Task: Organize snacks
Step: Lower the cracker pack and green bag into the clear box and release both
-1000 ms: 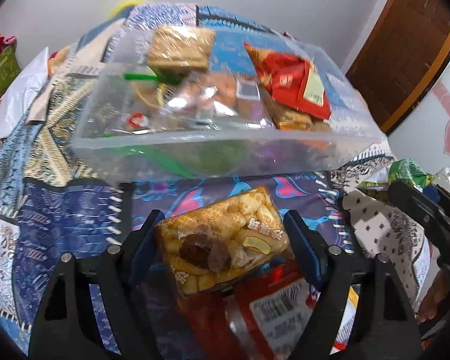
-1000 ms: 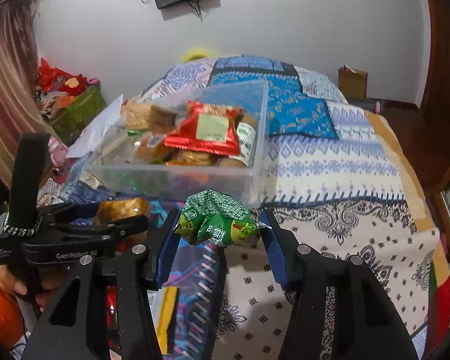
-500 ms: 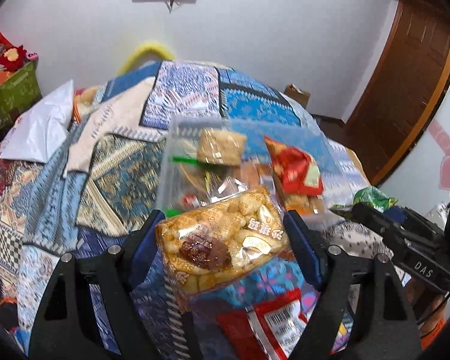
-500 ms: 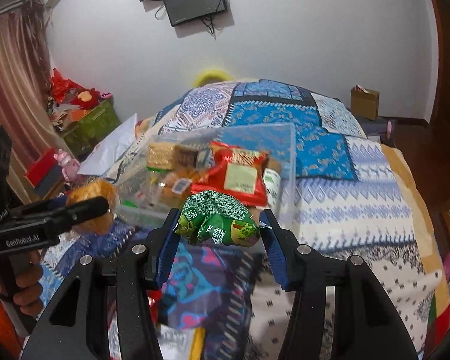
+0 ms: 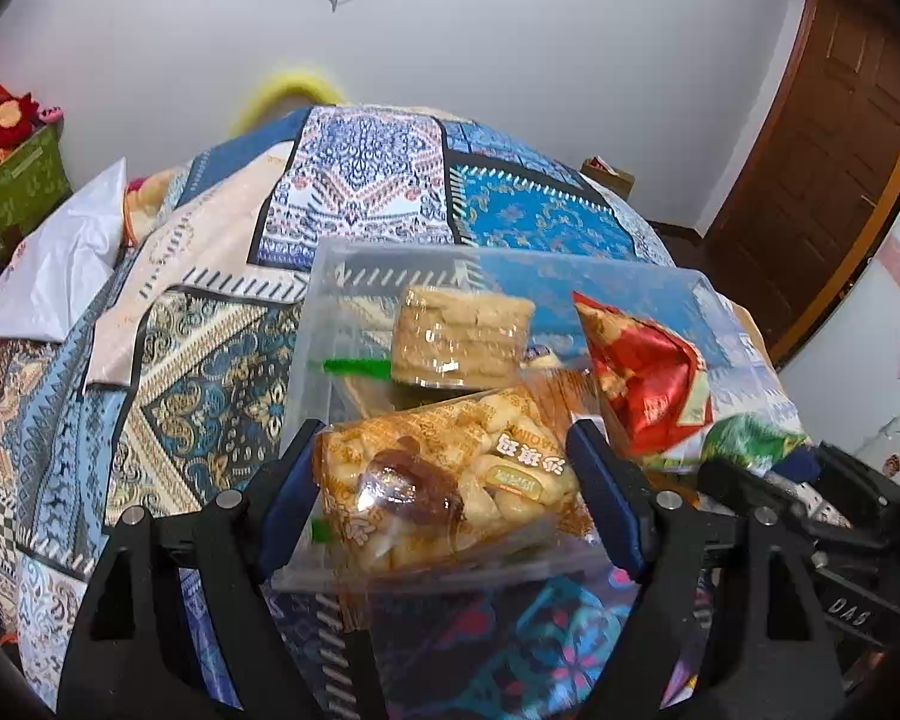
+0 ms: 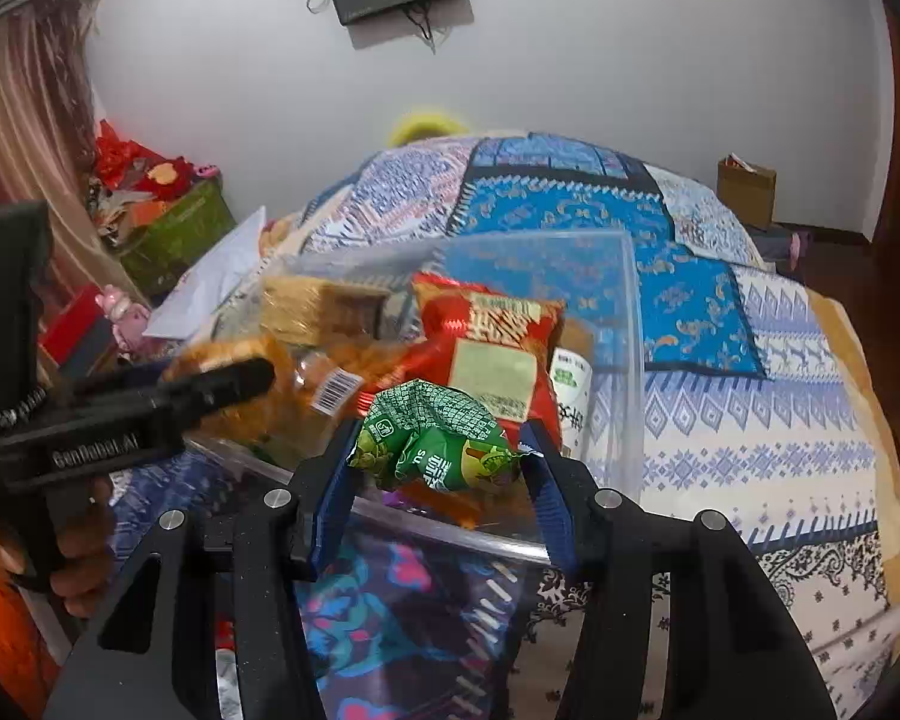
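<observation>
**Two snack packs held at the near rim of the clear box**

A bed covered with a patchwork quilt (image 5: 354, 198) in blue, white and gold prints fills both views and carries everything. On the quilt, toward the near edge of the bed, stands a large clear plastic storage box (image 5: 330, 312), rectangular and open at the top. Inside it lie a clear-wrapped block of pale wafer biscuits (image 5: 459, 339) near the far left corner, a shiny red foil snack bag (image 5: 648, 372) leaning along the right side, and a thin green strip (image 5: 357, 367) beside the biscuits; further packets underneath are too jumbled to tell apart.

The left hand-held gripper (image 5: 444, 480) is clamped on a clear bag of golden puffed snacks (image 5: 438, 480) with a brown piece at its centre; both blue pads press against the bag's sides. The bag hangs over the near left corner of the box, just above its rim. In the right wrist view, a hand (image 6: 78, 546) with an orange sleeve grips this tool's handle.

The right hand-held gripper (image 6: 438, 450) is clamped on a small crumpled green foil packet (image 6: 432, 444), its blue pads touching both ends. The packet sits over the near wall of the box, in front of the red bag.
</observation>
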Action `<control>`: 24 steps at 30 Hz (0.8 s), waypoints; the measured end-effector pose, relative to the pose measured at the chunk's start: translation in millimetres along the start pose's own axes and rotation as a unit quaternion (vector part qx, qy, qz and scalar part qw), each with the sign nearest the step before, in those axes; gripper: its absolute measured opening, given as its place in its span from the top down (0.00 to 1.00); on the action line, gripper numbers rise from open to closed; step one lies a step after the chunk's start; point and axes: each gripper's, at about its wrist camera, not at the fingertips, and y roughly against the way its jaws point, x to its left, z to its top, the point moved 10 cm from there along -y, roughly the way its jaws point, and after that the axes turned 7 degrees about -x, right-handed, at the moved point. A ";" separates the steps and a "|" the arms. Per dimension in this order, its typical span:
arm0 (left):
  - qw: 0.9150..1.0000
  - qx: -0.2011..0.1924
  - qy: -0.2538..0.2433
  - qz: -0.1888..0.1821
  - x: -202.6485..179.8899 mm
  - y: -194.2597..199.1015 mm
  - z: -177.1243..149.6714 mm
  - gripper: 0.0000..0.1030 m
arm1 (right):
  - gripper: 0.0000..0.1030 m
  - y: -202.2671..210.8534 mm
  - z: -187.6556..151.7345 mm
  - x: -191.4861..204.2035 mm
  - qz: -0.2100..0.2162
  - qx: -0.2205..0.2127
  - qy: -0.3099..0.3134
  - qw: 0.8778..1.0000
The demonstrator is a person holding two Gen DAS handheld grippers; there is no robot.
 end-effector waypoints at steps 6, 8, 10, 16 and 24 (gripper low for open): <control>0.999 -0.007 -0.020 0.025 4.3 -8.2 -1.6 0.22 | 0.51 -4.7 -3.7 -5.4 -0.021 0.001 0.014 1.000; 0.999 -0.007 -0.023 0.027 4.3 -6.0 -2.1 0.21 | 0.49 -3.9 -5.6 -3.8 -0.028 0.004 0.025 0.999; 0.999 0.000 -0.022 0.026 4.4 -3.6 -4.6 0.21 | 0.40 -3.0 -8.0 -1.4 -0.030 0.012 0.033 0.999; 0.999 0.033 -0.013 0.014 3.9 13.1 -16.8 0.20 | 0.30 12.7 -9.4 -2.0 -0.027 0.018 0.014 0.999; 0.999 0.025 -0.023 0.009 -8.7 63.2 -28.8 0.20 | 0.30 46.1 -12.3 -0.3 -0.028 0.013 0.008 0.999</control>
